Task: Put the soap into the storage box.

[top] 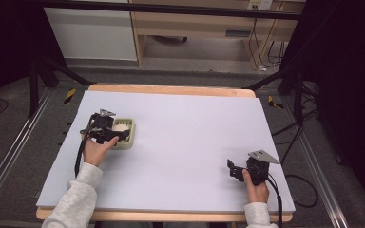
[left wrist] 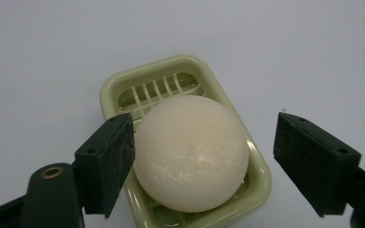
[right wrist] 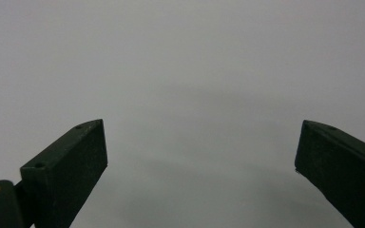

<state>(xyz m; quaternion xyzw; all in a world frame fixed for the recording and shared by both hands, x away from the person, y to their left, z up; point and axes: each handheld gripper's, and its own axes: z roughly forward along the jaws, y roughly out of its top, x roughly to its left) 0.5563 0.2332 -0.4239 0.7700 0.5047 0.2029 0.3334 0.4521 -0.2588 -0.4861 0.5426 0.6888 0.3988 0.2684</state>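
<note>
A round cream soap bar (left wrist: 191,152) lies in a pale green slotted soap dish (left wrist: 180,71) on the white table top. From above, the dish (top: 126,140) sits at the table's left with the soap (top: 120,128) in it. My left gripper (left wrist: 204,156) is open, its jaws on either side of the soap; the left jaw is at the soap's edge and the right jaw stands apart from it. In the high view that left gripper (top: 111,132) hovers over the dish. My right gripper (top: 234,170) rests open near the front right of the table, and its own view shows the right gripper (right wrist: 202,159) holding nothing.
The white board (top: 180,142) lies on a wooden table, edges showing at back and front. Black stand legs (top: 285,76) and cables (top: 294,137) flank the table on the floor. A wooden cabinet (top: 195,28) stands behind.
</note>
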